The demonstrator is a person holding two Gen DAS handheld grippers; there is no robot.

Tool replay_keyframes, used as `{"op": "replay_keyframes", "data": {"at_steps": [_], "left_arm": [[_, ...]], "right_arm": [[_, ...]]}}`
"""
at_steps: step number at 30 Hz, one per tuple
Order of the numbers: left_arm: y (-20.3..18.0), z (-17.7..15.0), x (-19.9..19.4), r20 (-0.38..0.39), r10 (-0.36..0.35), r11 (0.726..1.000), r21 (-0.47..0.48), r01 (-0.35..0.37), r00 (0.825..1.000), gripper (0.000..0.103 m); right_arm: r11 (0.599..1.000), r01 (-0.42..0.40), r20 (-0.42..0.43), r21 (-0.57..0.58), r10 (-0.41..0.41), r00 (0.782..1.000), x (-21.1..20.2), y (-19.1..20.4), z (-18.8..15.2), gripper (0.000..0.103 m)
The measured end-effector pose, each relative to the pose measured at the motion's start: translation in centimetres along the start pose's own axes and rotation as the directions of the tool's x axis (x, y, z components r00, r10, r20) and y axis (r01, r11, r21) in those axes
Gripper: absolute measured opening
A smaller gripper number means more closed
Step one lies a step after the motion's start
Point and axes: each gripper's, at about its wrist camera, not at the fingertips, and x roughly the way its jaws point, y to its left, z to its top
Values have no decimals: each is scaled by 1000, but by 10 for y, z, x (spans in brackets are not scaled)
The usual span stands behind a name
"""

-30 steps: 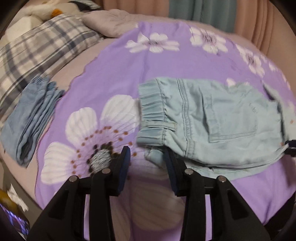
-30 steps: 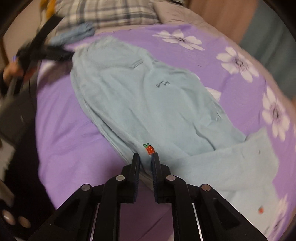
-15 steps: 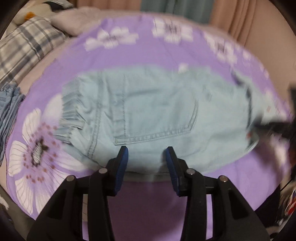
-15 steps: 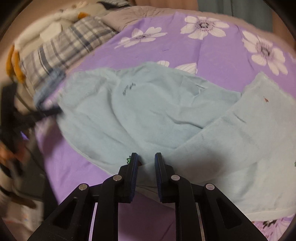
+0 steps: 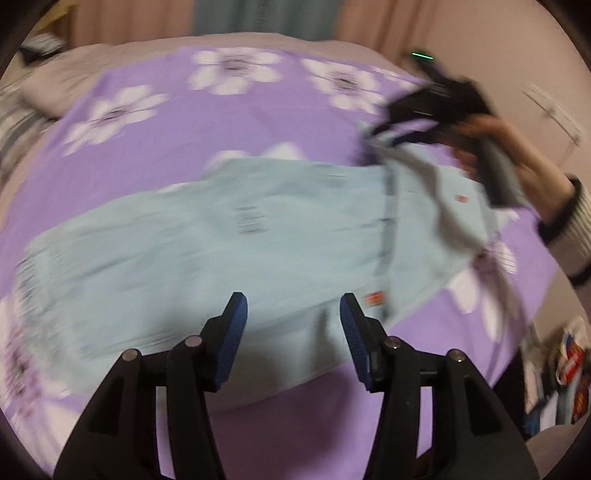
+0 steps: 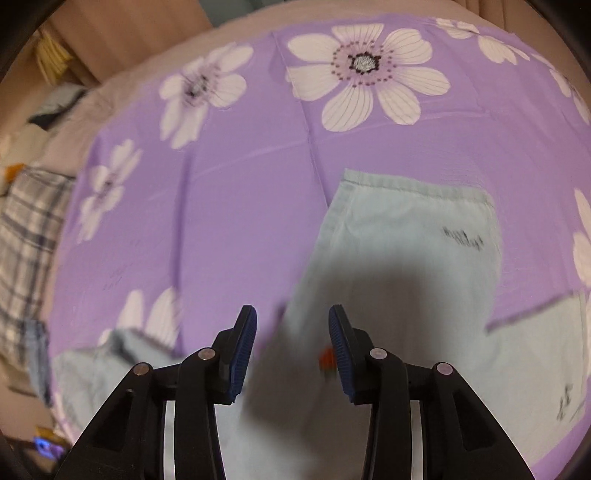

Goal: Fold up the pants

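Observation:
Pale blue pants (image 5: 229, 243) lie spread across a purple flowered sheet (image 5: 207, 140). My left gripper (image 5: 291, 325) is open and empty over their near edge. In that view my right gripper (image 5: 402, 138) is at the far right, above the lifted leg end of the pants (image 5: 439, 214). In the right wrist view my right gripper (image 6: 291, 343) is open, its jaws wide apart just above the pants (image 6: 399, 266). A small red patch (image 6: 325, 360) shows by the right finger.
A plaid pillow (image 6: 26, 229) lies at the left edge of the bed. A folded blue garment (image 6: 37, 354) sits near it. Curtains (image 5: 258, 18) hang behind the bed. Clutter (image 5: 561, 376) sits beside the bed at the right.
My right gripper has opened and let go of the pants leg, and it has swung toward the leg end. My left gripper has moved right along the pants, still open.

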Motion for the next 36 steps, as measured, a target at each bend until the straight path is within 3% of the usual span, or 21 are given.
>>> {"op": "replay_keyframes", "data": {"at_steps": [2, 4, 5, 7, 9, 13, 15, 19, 22, 27, 29, 31, 33, 36], "left_arm": [[-24, 7, 18, -29, -73, 997, 30, 74, 997, 52], [-39, 9, 29, -50, -93, 994, 60, 96, 994, 52], [-45, 9, 35, -62, -98, 992, 75, 103, 993, 50], [-56, 9, 47, -90, -91, 990, 100, 100, 992, 49], [-60, 10, 54, -97, -59, 989, 127, 71, 994, 34], [-59, 13, 55, -90, -57, 992, 107, 66, 994, 26], [-59, 10, 51, -79, -60, 992, 107, 69, 995, 26], [-67, 6, 48, -72, -52, 988, 139, 62, 996, 26], [-72, 5, 51, -83, -25, 984, 174, 39, 996, 27], [-79, 7, 55, -87, 23, 976, 220, -3, 996, 27], [-82, 7, 56, -87, 43, 971, 236, -21, 995, 27], [-82, 6, 57, -89, 50, 971, 237, -28, 995, 27], [-83, 5, 58, -89, 57, 971, 238, -35, 994, 25], [-86, 4, 57, -81, 61, 967, 252, -39, 995, 20]], "right_arm": [[997, 76, -52, 12, -75, 996, 19, 4, 6, 40], [995, 98, -77, 26, -96, 992, 22, 2, -5, 40], [993, 116, -73, 16, -114, 991, 24, 1, -7, 34], [993, 122, -41, -1, -122, 992, 18, -2, -11, 3], [996, 91, -1, 26, -91, 996, 1, -14, -18, 3], [993, -35, 141, 113, 19, 990, -58, -52, -48, 3], [985, -108, 237, 135, 73, 969, -95, -74, -73, 3], [973, -146, 396, 181, 64, 916, -154, -104, -136, 3], [953, -167, 430, 254, 44, 902, -156, -127, -176, 3], [901, -249, 386, 355, 101, 917, -119, -178, -215, 3], [842, -324, 385, 432, 153, 910, -107, -198, -223, 11], [771, -413, 426, 484, 205, 881, -104, -208, -228, 30], [727, -470, 476, 500, 222, 851, -107, -217, -229, 36], [680, -507, 512, 529, 221, 830, -110, -228, -226, 36]]}}
